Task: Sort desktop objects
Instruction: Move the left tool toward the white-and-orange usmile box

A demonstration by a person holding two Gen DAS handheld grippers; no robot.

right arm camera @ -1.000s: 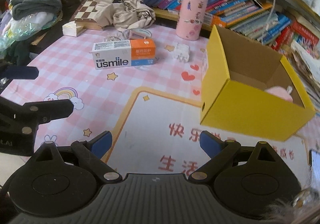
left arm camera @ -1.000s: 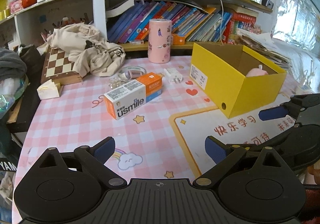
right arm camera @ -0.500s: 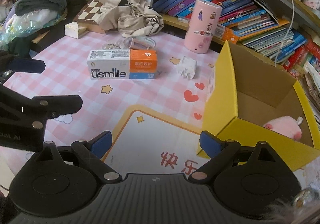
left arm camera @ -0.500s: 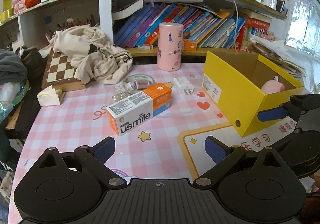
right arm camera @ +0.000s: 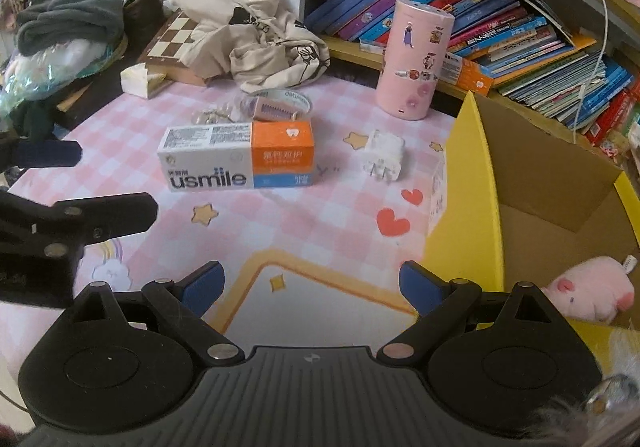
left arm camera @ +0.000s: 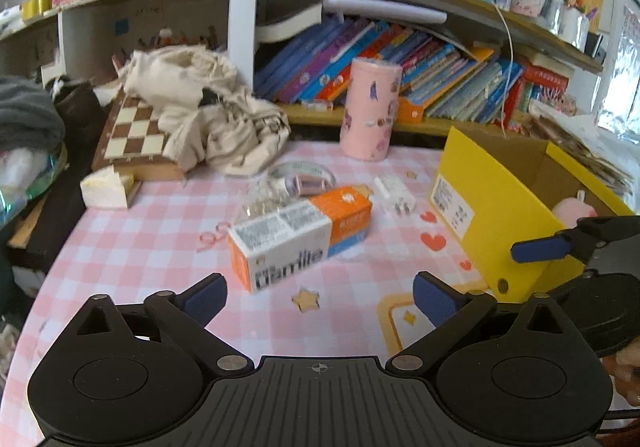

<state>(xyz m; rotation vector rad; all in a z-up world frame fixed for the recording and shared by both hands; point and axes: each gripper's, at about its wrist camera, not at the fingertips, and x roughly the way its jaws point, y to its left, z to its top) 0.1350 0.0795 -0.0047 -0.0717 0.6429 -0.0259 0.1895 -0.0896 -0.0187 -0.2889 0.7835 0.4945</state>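
While both grippers gape, bare cloth (right arm camera: 320, 215) fronts the toothpaste box (right arm camera: 236, 159).

The left gripper (left arm camera: 320, 293) points forward and downward, its jaws spread wide with nothing between the blue pads. The right gripper (right arm camera: 310, 287) is tilted down too, jaws equally wide and empty. In the left view, the right gripper sits at 3 o'clock; in the right view, the left sits at 9 o'clock.

Pink checked table (right arm camera: 120, 127); on it: usmile box (right arm camera: 236, 157); charger (right arm camera: 382, 155); yellow box (right arm camera: 464, 207); pink canister (right arm camera: 416, 59).
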